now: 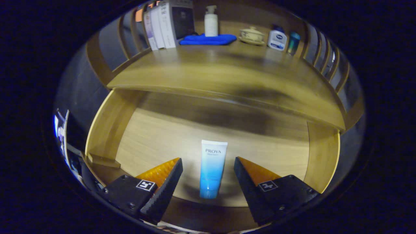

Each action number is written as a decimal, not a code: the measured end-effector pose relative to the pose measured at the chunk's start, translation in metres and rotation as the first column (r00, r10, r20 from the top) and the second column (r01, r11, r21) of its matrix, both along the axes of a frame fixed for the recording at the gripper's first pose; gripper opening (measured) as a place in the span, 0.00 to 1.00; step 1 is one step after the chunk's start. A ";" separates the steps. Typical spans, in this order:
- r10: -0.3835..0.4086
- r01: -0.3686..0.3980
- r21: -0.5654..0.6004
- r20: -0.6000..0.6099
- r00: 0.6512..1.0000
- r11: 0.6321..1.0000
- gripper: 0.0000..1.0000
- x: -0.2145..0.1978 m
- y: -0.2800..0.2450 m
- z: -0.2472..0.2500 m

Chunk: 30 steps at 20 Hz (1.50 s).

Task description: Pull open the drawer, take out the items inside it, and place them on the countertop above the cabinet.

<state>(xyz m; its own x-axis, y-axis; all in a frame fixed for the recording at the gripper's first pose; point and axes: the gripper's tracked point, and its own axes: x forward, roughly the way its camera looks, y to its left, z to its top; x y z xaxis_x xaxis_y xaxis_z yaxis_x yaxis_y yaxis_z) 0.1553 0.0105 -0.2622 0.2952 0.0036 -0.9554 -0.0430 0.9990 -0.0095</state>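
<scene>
Dim warm light, fisheye-bent edges, dark shadow across drawer (156,143).

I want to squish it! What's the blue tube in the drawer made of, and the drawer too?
The tube looks like soft, smooth plastic: it has a slight sheen and a flat crimped end. The drawer looks like wood or wood-look board, matte, with grain lines. The open tongs sit either side of the tube, not touching it.

Colours, open drawer and tabletop.
Tube (212,169): white top fading to blue. Drawer (152,139) floor: pale wood grain; tabletop (208,70): darker brown grain. Cloth (208,39): bright blue. Pump bottle (211,22): white. Lidded bowl (252,35): cream. Squat bottle (277,39): white, blue cap.
</scene>
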 end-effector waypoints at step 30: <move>-0.004 0.004 0.003 -0.052 0.999 1.000 0.50 0.003 0.004 0.031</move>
<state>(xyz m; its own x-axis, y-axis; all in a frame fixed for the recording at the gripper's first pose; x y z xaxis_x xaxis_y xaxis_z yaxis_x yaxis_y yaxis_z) 0.1584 0.0147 -0.2309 0.2455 0.0059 -0.9694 -0.0393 0.9992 -0.0039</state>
